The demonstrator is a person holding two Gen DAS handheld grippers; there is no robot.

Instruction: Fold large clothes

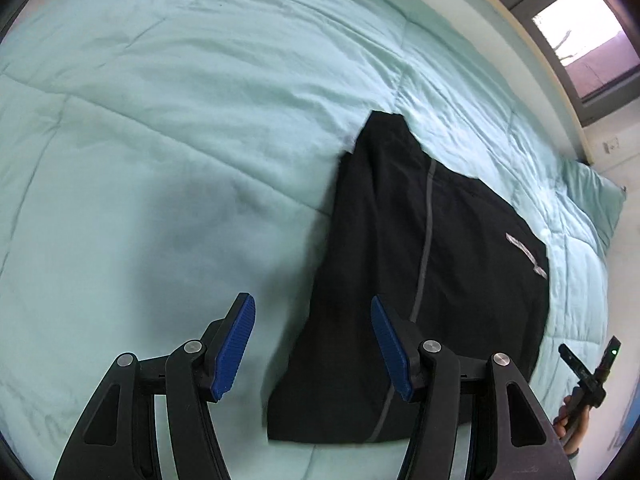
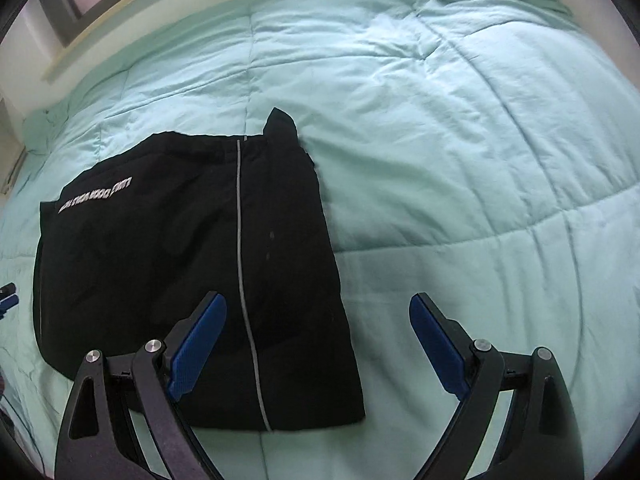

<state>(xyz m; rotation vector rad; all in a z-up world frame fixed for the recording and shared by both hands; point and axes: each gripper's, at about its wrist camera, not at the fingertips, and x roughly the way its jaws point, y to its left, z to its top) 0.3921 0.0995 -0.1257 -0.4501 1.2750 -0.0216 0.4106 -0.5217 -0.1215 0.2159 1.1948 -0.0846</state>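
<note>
Both tools, left [image 1: 312,344] and right [image 2: 318,348], hang released above the folded black garment [image 2: 192,264] on the bed [image 2: 460,160]; a careless low pass could snag and undo the fold.

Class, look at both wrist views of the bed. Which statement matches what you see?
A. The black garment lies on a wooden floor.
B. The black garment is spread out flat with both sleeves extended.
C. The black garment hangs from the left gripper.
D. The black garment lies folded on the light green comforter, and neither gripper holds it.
D: the black garment rests as a compact folded shape on the comforter, while the left gripper and right gripper stand open with nothing between their pads.
</note>
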